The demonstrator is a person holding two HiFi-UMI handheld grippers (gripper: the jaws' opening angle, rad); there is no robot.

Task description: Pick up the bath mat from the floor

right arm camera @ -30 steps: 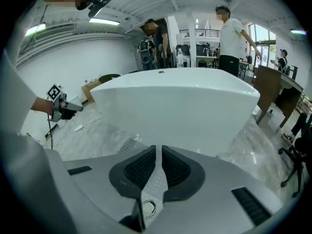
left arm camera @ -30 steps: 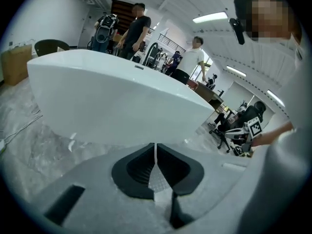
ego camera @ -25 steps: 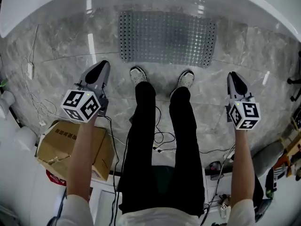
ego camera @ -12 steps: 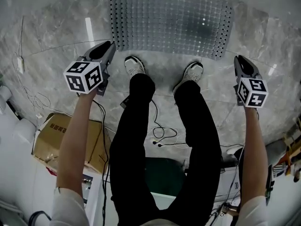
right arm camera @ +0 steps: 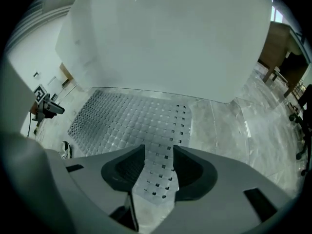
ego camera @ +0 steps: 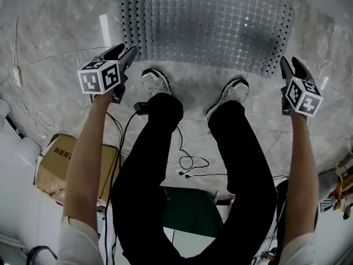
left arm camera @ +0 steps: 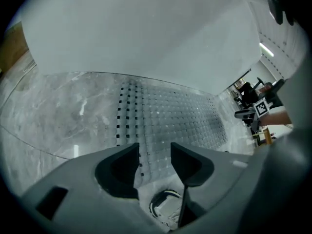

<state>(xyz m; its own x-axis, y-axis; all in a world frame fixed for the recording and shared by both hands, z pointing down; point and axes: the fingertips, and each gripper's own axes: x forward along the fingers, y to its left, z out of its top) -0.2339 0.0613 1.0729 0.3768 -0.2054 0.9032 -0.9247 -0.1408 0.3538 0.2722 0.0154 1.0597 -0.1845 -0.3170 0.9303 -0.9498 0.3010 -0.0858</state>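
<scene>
Left gripper (ego camera: 124,52), right gripper (ego camera: 292,65) opening empty beside mat (ego camera: 204,21)

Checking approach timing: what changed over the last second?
Both tools moved forward toward the mat: left tool to its near left corner, right tool to its near right corner. Their jaws, shut before, are opening; nothing is between them and nothing is held yet. The mat still lies flat on the floor; shoes and box are as they were.
</scene>
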